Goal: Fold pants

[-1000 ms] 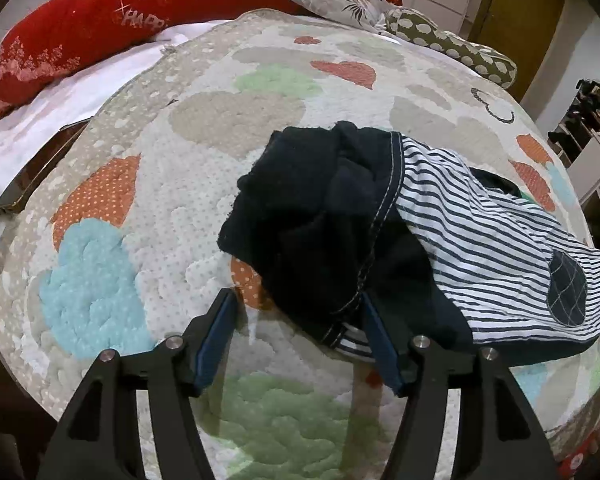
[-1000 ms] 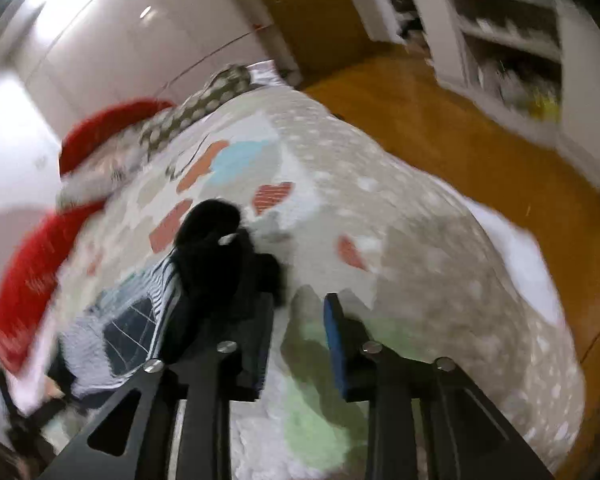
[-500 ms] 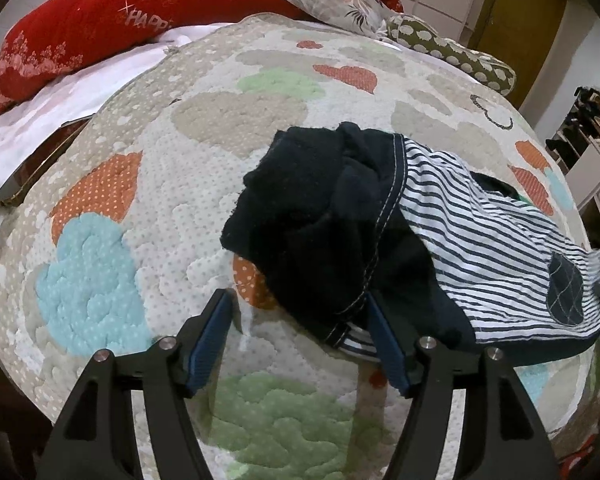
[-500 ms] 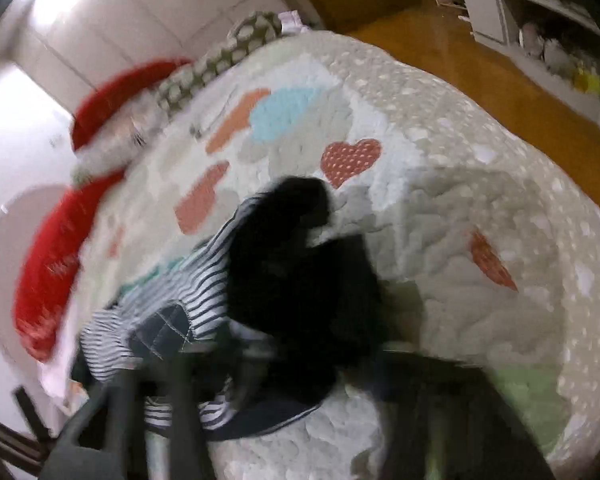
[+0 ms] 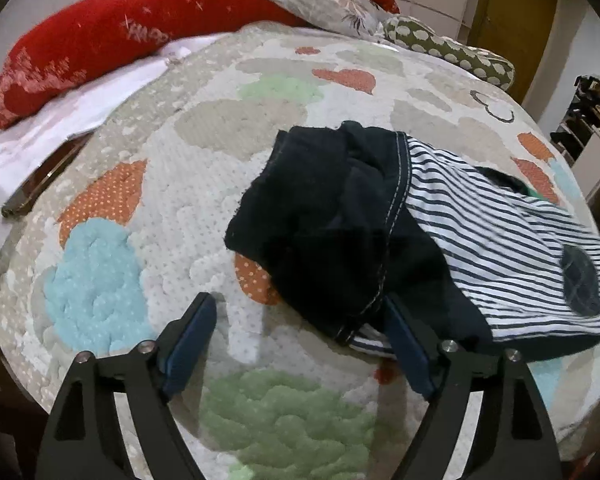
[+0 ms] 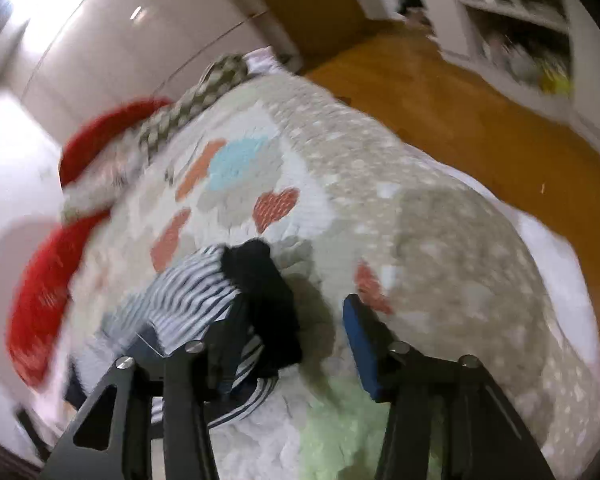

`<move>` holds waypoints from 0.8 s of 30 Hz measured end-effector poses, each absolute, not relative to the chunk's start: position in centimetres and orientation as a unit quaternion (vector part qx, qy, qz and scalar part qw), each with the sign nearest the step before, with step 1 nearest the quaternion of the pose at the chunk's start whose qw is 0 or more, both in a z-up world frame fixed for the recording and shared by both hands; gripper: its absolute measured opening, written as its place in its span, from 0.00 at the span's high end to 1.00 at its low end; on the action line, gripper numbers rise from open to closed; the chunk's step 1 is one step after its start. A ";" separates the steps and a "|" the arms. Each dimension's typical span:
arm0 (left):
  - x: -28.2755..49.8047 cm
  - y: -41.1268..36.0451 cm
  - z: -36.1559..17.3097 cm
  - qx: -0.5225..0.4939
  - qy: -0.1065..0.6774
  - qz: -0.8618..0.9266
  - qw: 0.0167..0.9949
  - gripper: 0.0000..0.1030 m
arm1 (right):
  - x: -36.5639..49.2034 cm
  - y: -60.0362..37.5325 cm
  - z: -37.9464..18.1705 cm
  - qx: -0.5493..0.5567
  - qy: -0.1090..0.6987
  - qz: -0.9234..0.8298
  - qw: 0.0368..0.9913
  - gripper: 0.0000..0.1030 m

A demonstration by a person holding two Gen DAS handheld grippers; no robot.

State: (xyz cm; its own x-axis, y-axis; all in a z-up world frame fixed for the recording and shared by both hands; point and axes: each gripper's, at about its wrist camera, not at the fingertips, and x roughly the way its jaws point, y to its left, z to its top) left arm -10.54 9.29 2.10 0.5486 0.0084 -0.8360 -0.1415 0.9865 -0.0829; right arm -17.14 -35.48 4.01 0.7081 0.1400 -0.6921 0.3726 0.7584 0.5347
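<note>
Dark striped pants (image 5: 380,224) lie crumpled on the quilt (image 5: 204,160); left gripper (image 5: 300,336) and right gripper (image 6: 296,336) both gape, empty, positioned beside the hem for gripping.

The only lettering shows on the long red pillow (image 5: 100,36) at the far left of the bed in the left wrist view: white script beside a small star, of which "HAPP" can be made out before the fabric curves away. It is partly blurred. In the right wrist view the same pillow (image 6: 40,300) is smeared by motion and nothing on it reads.
</note>
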 end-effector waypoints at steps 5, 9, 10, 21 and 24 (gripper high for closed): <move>-12.5 10.9 5.1 -0.115 0.454 0.019 0.883 0.19 | -19.9 -34.7 10.0 0.296 0.301 -0.098 0.901 0.46; -12.1 12.4 5.8 -0.129 0.442 0.052 0.886 0.19 | -18.9 -31.5 11.1 0.307 0.293 0.021 0.905 0.46; -11.4 13.0 5.4 -0.133 0.452 0.069 0.879 0.19 | -18.3 -30.5 10.6 0.305 0.303 0.037 0.902 0.46; -9.7 15.2 3.6 -0.174 0.511 0.086 0.837 0.20 | -16.4 -30.9 3.9 0.351 0.388 0.025 0.852 0.49; -10.8 13.2 6.4 -0.152 0.486 0.044 0.859 0.19 | -18.2 -33.4 5.4 0.380 0.341 0.007 0.860 0.47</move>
